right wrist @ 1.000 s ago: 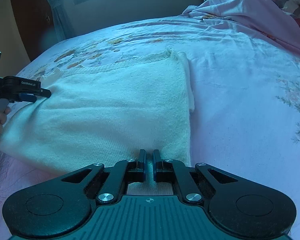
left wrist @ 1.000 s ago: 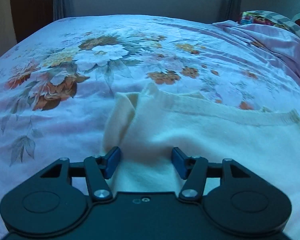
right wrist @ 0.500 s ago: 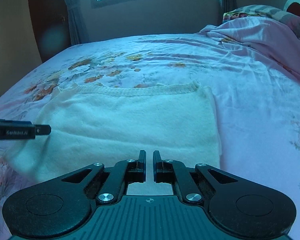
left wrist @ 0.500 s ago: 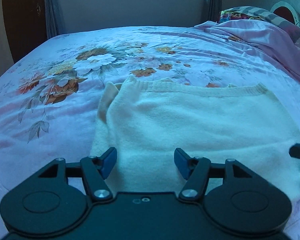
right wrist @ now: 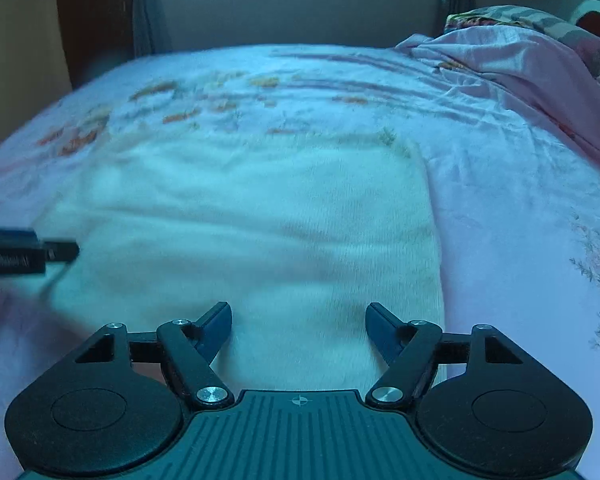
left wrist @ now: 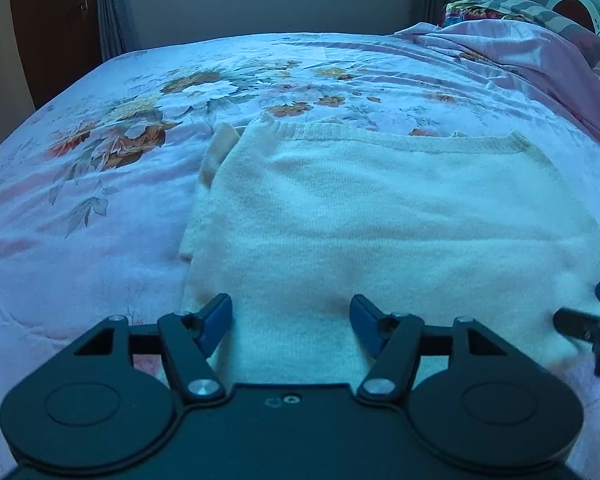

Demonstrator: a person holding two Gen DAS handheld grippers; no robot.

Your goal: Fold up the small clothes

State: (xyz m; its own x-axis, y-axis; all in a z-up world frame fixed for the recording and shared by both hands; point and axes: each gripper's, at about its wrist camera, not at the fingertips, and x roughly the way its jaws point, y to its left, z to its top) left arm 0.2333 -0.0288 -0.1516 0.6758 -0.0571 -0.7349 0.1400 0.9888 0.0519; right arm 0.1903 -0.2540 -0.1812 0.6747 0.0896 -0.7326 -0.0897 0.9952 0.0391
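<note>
The cream knit garment (left wrist: 380,216) lies folded flat on the floral bedsheet (left wrist: 100,168), the left gripper (left wrist: 291,322) hovering wide at its near edge while the right gripper (right wrist: 299,326) is opening, pads clear of the knit between them.

Loads of open room on the flower-printed pink bed sheet (left wrist: 100,208) left of the folded cream knit garment (left wrist: 380,216), and behind it too. On the right, a rumpled pink blanket heap (right wrist: 532,80) blocks the way toward the headboard. The right gripper (left wrist: 596,320) hovers beside the garment's near right corner.
</note>
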